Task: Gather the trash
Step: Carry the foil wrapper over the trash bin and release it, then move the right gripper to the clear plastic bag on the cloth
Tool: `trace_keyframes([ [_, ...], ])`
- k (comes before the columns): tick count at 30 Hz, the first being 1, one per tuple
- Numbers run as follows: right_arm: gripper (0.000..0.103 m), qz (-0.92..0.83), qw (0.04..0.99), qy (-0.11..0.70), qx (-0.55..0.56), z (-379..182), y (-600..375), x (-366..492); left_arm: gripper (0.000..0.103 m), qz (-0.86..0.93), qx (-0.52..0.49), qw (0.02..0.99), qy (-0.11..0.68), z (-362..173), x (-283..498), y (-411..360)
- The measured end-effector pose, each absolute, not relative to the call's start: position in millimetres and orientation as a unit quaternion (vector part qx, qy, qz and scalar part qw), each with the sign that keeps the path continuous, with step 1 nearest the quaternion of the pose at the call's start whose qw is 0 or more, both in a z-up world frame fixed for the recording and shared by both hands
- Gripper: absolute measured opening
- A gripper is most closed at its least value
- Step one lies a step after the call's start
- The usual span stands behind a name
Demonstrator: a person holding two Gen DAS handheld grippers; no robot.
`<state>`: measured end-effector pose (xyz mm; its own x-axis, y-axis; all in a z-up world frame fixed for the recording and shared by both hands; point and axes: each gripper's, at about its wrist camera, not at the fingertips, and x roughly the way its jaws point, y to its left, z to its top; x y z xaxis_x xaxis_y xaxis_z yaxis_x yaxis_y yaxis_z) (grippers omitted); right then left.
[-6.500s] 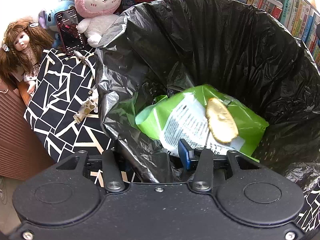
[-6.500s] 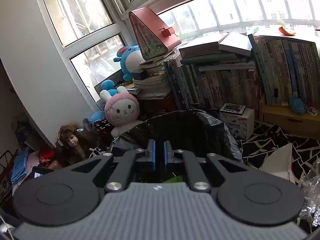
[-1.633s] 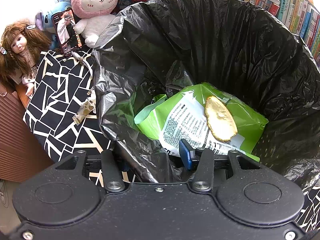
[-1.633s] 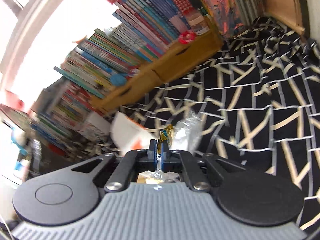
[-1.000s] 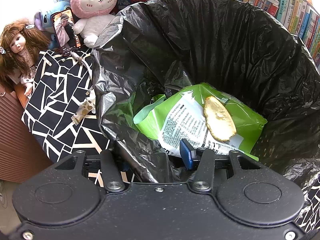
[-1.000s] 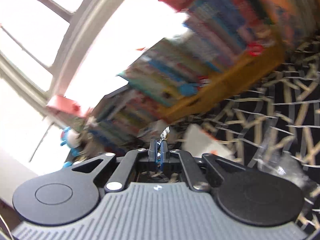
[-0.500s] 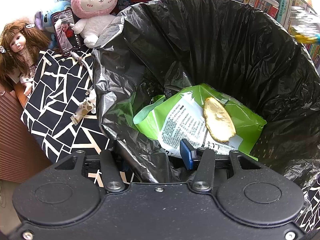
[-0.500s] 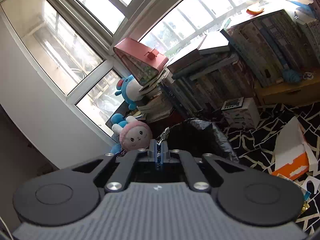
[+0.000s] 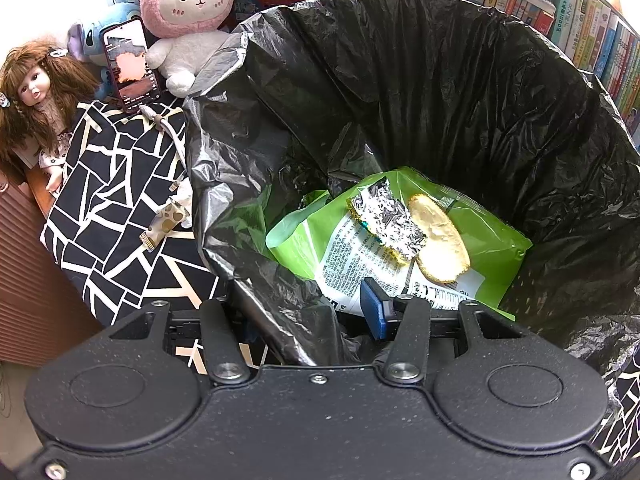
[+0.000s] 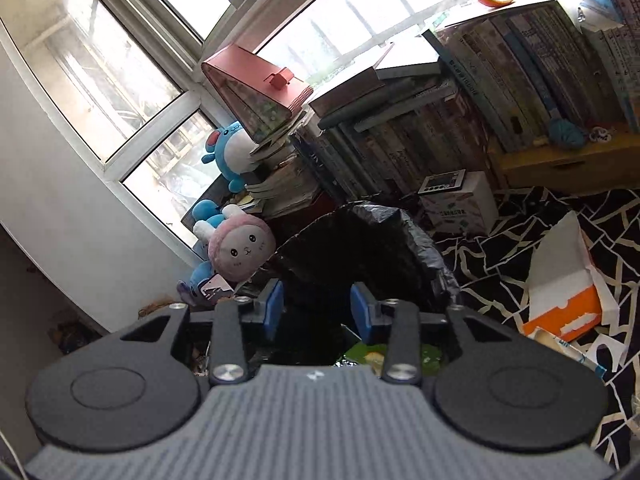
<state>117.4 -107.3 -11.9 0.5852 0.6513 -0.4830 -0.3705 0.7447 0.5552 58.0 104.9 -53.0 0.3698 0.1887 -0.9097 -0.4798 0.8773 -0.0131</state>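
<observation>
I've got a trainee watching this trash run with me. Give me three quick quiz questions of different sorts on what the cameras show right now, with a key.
1. True or false: the right claw is shut on a wrapper.
2. Multiple choice: the foil wrapper lies (A) on the patterned cloth, (B) on the green bag inside the bin liner, (C) between the right claw's fingers.
3. Fill in: the left claw has the near edge of the ___ between its fingers.

Key: 1 false, it is open and empty; 2 B; 3 bin liner.
</observation>
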Motion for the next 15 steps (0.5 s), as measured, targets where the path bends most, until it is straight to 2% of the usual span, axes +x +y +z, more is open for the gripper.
trace_keyframes([
  [4,0.061,0.267,0.882,0.336,0.196,-12,-125,112,0.047,0.204,-0.139,0.816,0.522,-53,58,105],
  [15,0.075,0.139,0.916,0.341,0.156,-36,-195,103,0.047,0.204,-0.139,0.816,0.522,-53,58,105],
])
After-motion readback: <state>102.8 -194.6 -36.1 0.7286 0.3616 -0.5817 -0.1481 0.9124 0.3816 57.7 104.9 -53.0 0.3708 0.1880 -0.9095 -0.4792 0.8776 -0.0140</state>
